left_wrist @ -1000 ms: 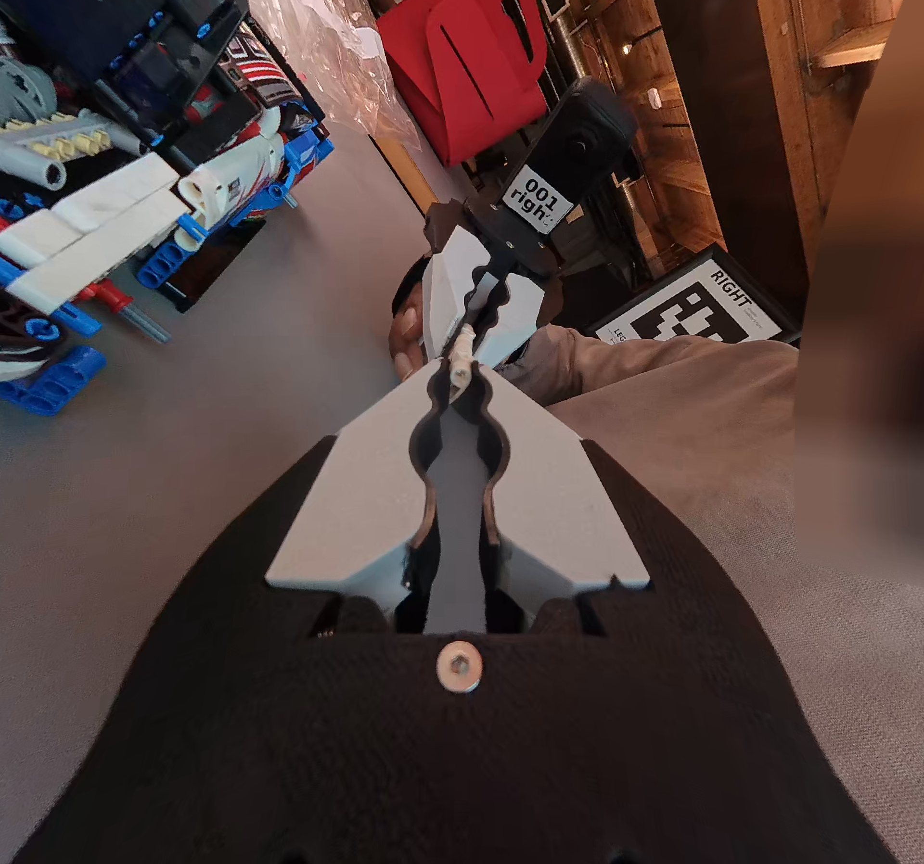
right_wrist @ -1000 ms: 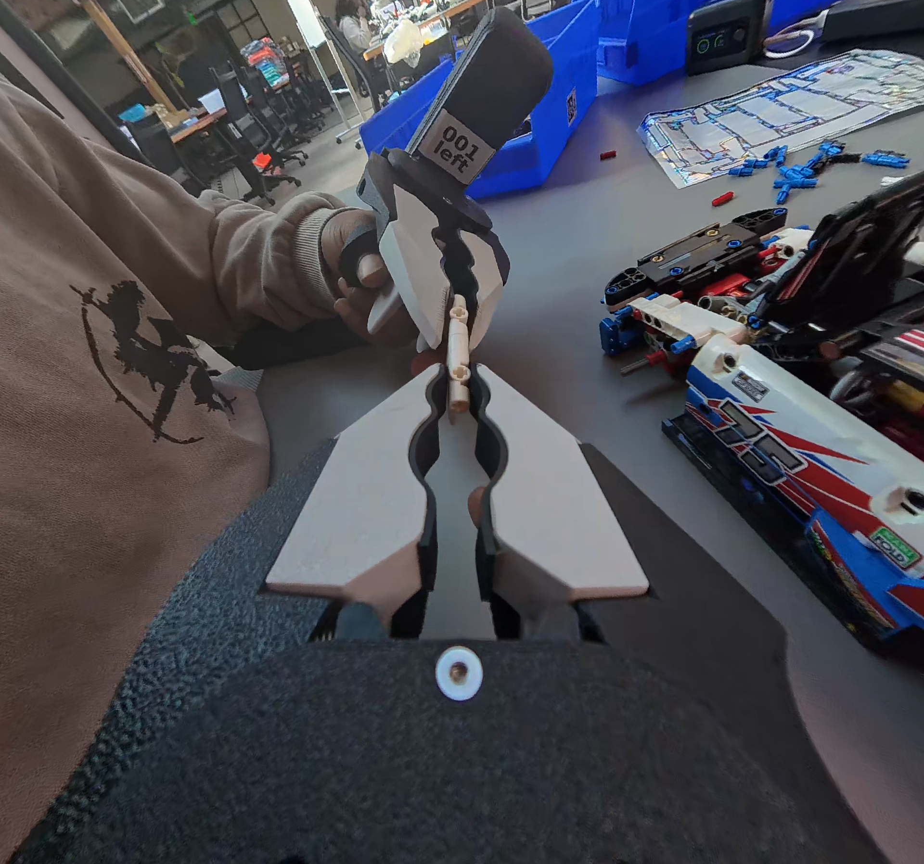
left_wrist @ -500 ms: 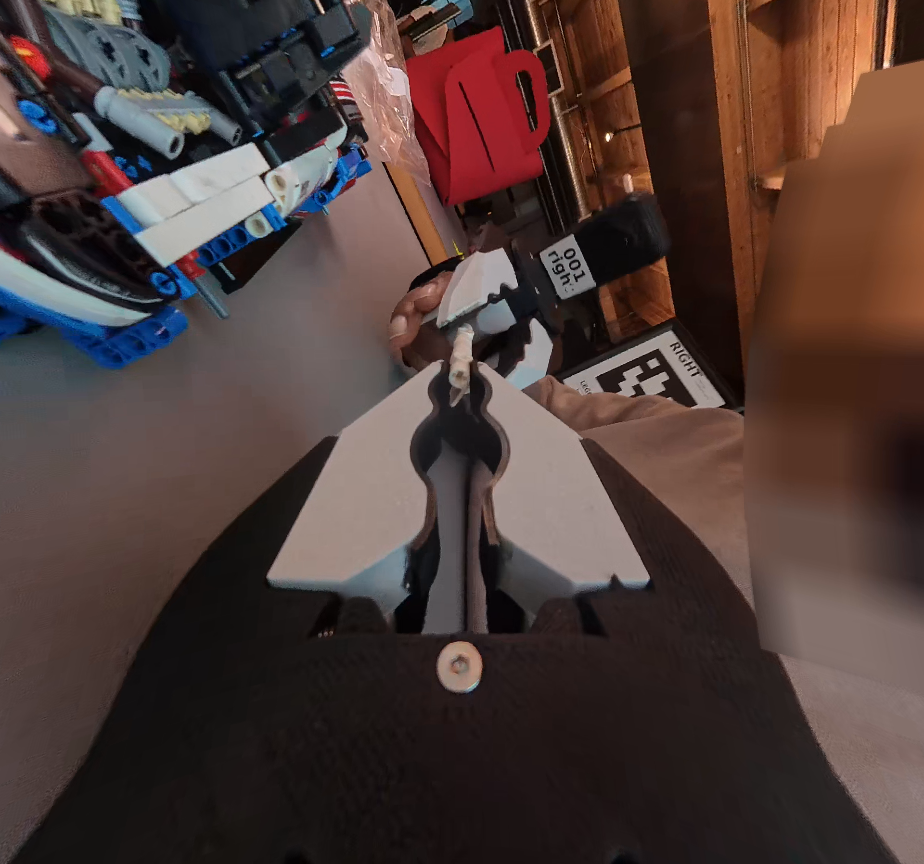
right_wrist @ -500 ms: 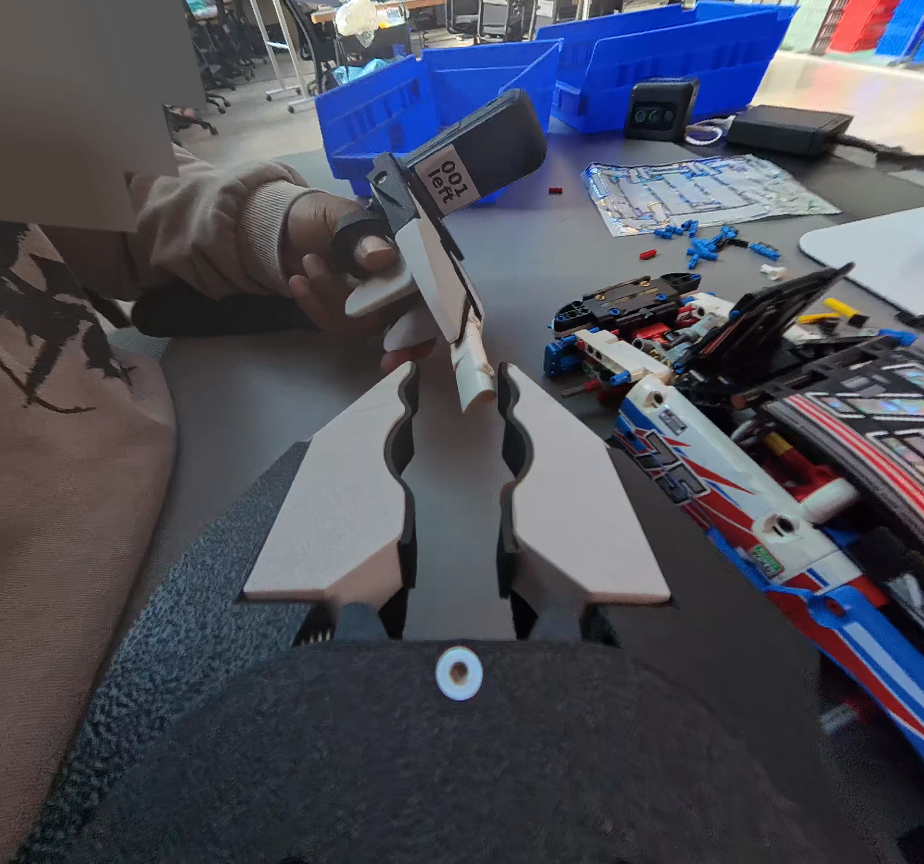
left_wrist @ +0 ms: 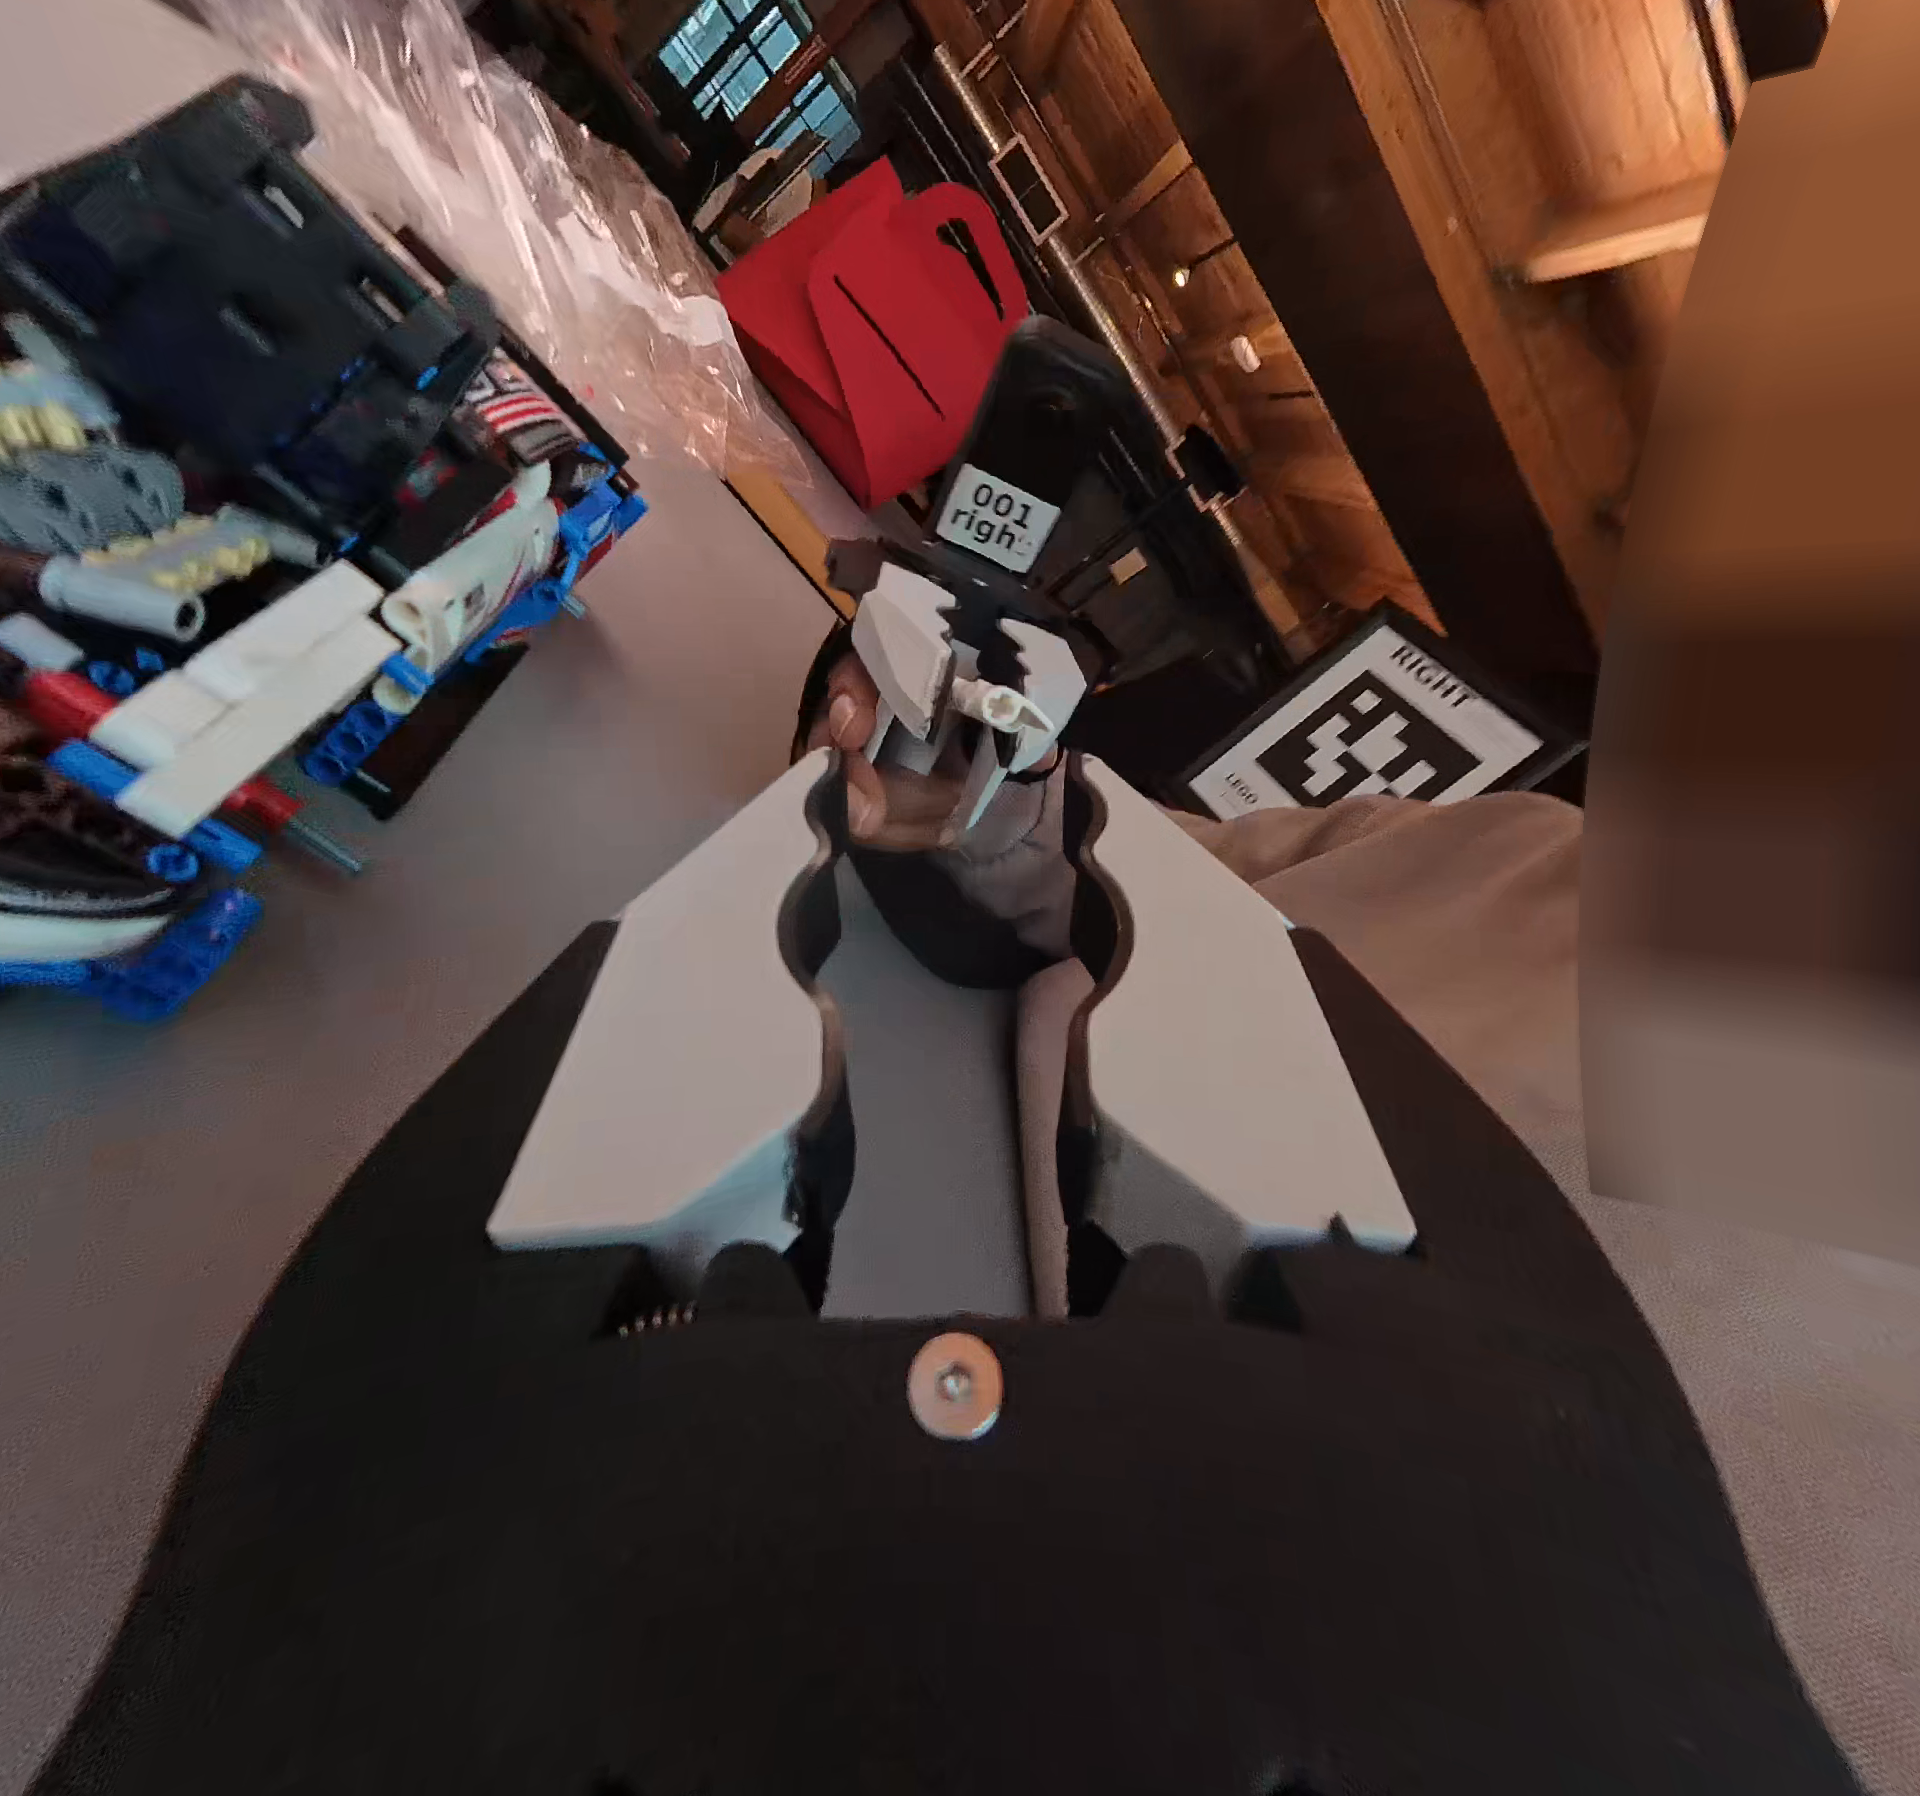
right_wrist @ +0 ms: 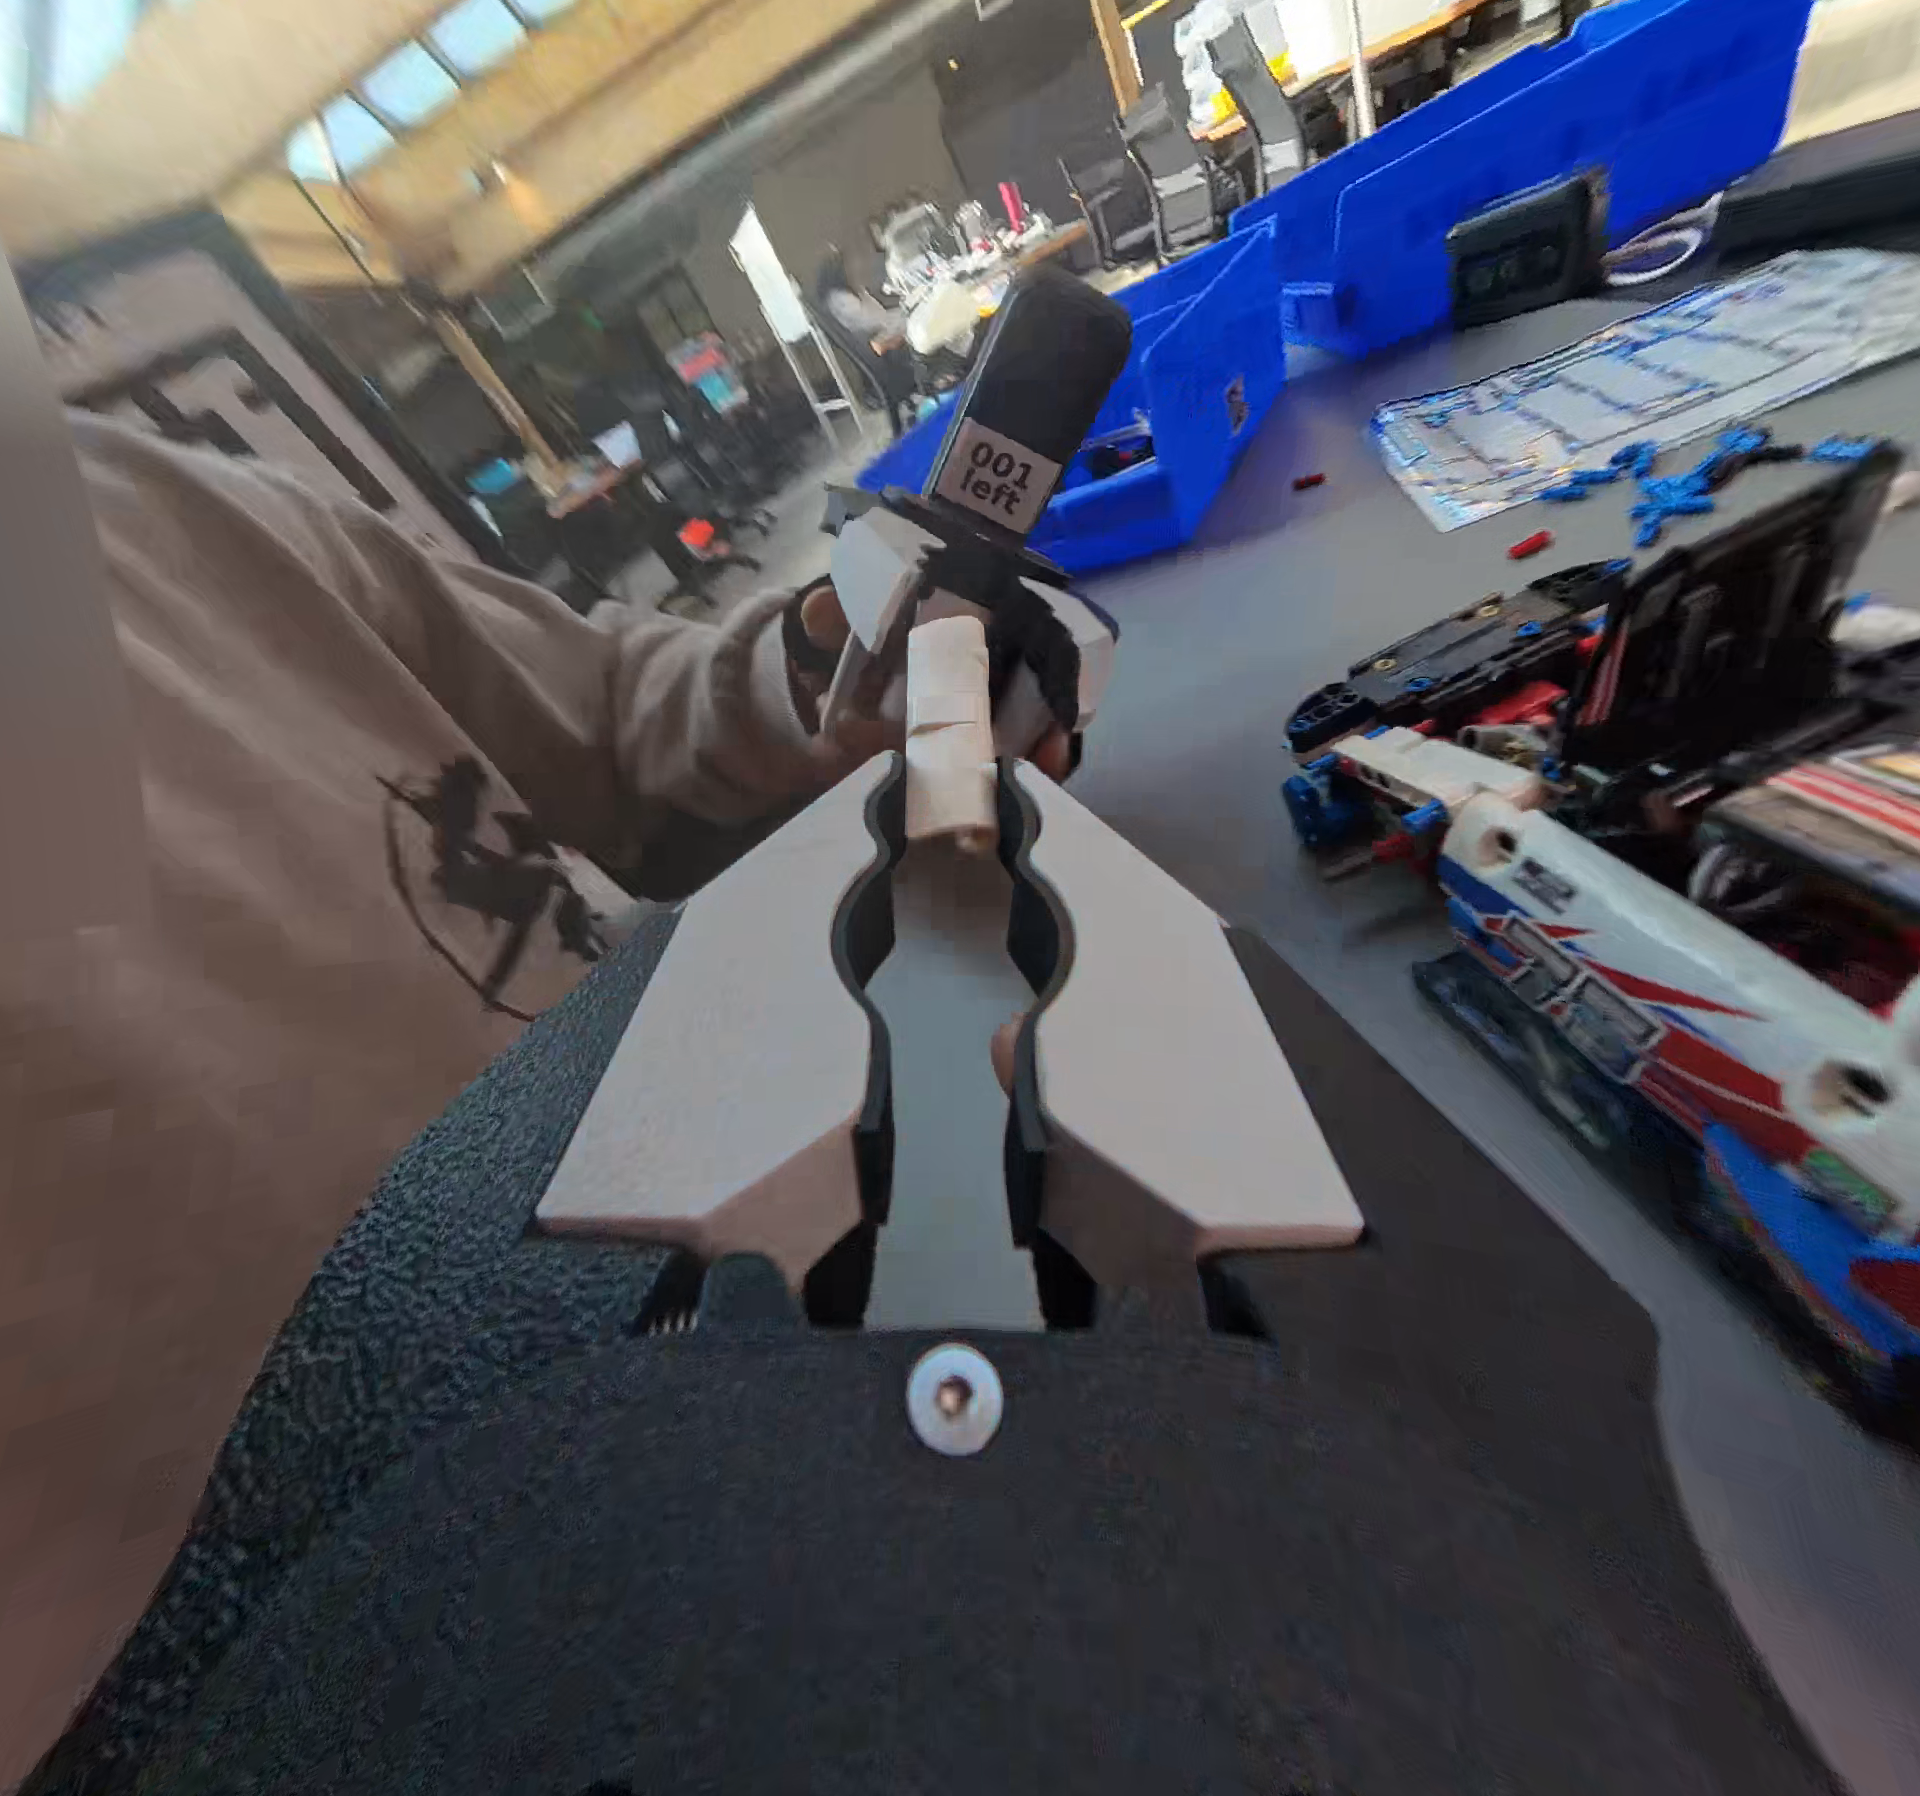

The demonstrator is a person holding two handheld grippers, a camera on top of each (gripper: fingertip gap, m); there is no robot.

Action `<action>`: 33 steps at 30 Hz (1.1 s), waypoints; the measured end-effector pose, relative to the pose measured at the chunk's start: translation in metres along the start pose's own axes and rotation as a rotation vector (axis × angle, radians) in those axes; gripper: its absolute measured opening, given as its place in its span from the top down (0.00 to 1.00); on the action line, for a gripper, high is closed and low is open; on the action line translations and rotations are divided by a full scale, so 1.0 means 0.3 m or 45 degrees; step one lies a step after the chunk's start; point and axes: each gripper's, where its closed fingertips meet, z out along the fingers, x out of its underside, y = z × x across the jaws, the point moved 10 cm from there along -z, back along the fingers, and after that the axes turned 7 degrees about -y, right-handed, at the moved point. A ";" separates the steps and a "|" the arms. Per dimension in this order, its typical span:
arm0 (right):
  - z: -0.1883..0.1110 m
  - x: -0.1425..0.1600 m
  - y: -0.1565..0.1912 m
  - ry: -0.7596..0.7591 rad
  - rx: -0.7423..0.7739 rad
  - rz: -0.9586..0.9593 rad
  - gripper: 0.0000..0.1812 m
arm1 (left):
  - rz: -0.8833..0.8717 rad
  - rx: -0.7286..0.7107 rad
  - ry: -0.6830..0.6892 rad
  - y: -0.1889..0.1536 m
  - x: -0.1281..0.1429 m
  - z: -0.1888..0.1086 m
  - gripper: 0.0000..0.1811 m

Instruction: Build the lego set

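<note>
Grey tabletop (right_wrist: 1247, 666) carries the part-built lego car (right_wrist: 1662, 915), loose blue pieces (right_wrist: 1683, 489) on an instruction sheet (right_wrist: 1662, 375), and blue bins (right_wrist: 1455, 219); an office with chairs lies beyond. Right gripper (right_wrist: 951, 790) pinches a pale peg (right_wrist: 945, 738) at its tips. Left gripper (left_wrist: 951, 790) gapes wide, holding nothing, near a red bag (left_wrist: 873, 333) and wooden walls (left_wrist: 1455, 84).

Beige sweatshirt sleeve (right_wrist: 582, 697), black chest print; pale wavy-edged fingers (right_wrist: 727, 1050), black textured body.

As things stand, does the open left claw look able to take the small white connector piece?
Probably yes: left claw is open and faces the white connector piece, which juts from the right claw.
</note>
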 end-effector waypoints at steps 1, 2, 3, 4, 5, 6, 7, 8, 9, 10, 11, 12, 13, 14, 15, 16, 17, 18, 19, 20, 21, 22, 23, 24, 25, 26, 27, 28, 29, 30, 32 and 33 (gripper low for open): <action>-0.004 0.002 -0.011 -0.022 -0.051 0.146 0.92 | 0.122 -0.013 0.013 -0.020 -0.004 0.002 0.77; -0.004 0.007 -0.019 -0.030 -0.099 0.254 0.92 | 0.242 -0.031 0.026 -0.038 -0.005 0.005 0.76; 0.000 0.015 -0.021 -0.036 -0.140 0.331 0.92 | 0.348 -0.048 0.039 -0.056 -0.003 0.009 0.76; 0.007 0.024 -0.022 -0.022 -0.166 0.393 0.92 | 0.443 -0.062 0.053 -0.071 0.001 0.014 0.77; 0.014 0.032 -0.020 -0.010 -0.199 0.436 0.92 | 0.531 -0.074 0.072 -0.084 0.007 0.019 0.77; 0.021 0.038 -0.016 -0.009 -0.233 0.477 0.92 | 0.613 -0.096 0.088 -0.094 0.012 0.024 0.79; 0.027 0.041 -0.013 -0.008 -0.262 0.521 0.92 | 0.683 -0.114 0.097 -0.103 0.017 0.028 0.80; 0.032 0.045 -0.009 -0.009 -0.298 0.560 0.92 | 0.736 -0.112 0.108 -0.112 0.022 0.031 0.82; 0.035 0.047 -0.006 -0.009 -0.329 0.593 0.92 | 0.770 -0.099 0.114 -0.122 0.025 0.033 0.85; 0.038 0.050 -0.004 -0.008 -0.348 0.618 0.92 | 0.794 -0.079 0.111 -0.132 0.028 0.034 0.89; 0.039 0.052 -0.003 -0.007 -0.365 0.637 0.93 | 0.813 -0.061 0.108 -0.142 0.031 0.035 0.93; 0.040 0.054 -0.003 -0.005 -0.379 0.652 0.93 | 0.831 -0.056 0.112 -0.148 0.034 0.037 0.94; 0.040 0.055 -0.003 -0.004 -0.392 0.661 0.92 | 0.848 -0.055 0.116 -0.154 0.037 0.039 0.95; 0.039 0.056 -0.002 -0.004 -0.407 0.673 0.92 | 0.867 -0.057 0.116 -0.160 0.039 0.040 0.95; 0.039 0.057 -0.002 -0.007 -0.420 0.681 0.92 | 0.886 -0.062 0.117 -0.164 0.041 0.041 0.95; 0.039 0.057 -0.002 -0.006 -0.427 0.682 0.92 | 0.898 -0.070 0.122 -0.168 0.042 0.042 0.95; 0.039 0.058 -0.003 -0.008 -0.422 0.672 0.92 | 0.903 -0.090 0.127 -0.170 0.041 0.043 0.95; 0.039 0.058 -0.006 -0.015 -0.405 0.652 0.92 | 0.904 -0.115 0.131 -0.170 0.041 0.043 0.95; 0.037 0.057 -0.009 -0.022 -0.383 0.616 0.92 | 0.911 -0.133 0.133 -0.170 0.041 0.043 0.95; 0.036 0.056 -0.012 -0.017 -0.344 0.549 0.91 | 0.930 -0.154 0.133 -0.171 0.041 0.041 0.95; 0.034 0.053 -0.011 -0.006 -0.295 0.440 0.90 | 0.958 -0.168 0.138 -0.172 0.043 0.040 0.95; 0.031 0.048 -0.005 -0.003 -0.252 0.306 0.90 | 0.979 -0.175 0.143 -0.172 0.044 0.039 0.95; 0.028 0.041 0.004 -0.003 -0.212 0.169 0.91 | 0.979 -0.174 0.140 -0.171 0.043 0.036 0.95; 0.024 0.034 0.013 -0.004 -0.167 0.038 0.91 | 0.959 -0.168 0.127 -0.168 0.040 0.031 0.95; 0.020 0.028 0.022 -0.004 -0.124 -0.087 0.91 | 0.931 -0.166 0.117 -0.162 0.034 0.025 0.95; 0.017 0.025 0.031 0.000 -0.084 -0.205 0.92 | 0.901 -0.164 0.109 -0.155 0.029 0.018 0.95; 0.014 0.025 0.040 0.006 -0.048 -0.316 0.92 | 0.872 -0.157 0.102 -0.150 0.025 0.013 0.95; 0.012 0.026 0.050 0.016 -0.013 -0.425 0.93 | 0.842 -0.148 0.093 -0.146 0.021 0.009 0.95; 0.012 0.030 0.060 0.028 0.019 -0.536 0.93 | 0.818 -0.137 0.087 -0.142 0.019 0.006 0.95; 0.012 0.033 0.070 0.035 0.049 -0.645 0.94 | 0.799 -0.128 0.086 -0.139 0.019 0.005 0.95; 0.015 0.040 0.090 0.051 0.095 -0.825 0.94 | 0.775 -0.112 0.079 -0.135 0.019 0.005 0.95; 0.017 0.041 0.098 0.055 0.115 -0.889 0.94 | 0.771 -0.109 0.079 -0.133 0.019 0.005 0.95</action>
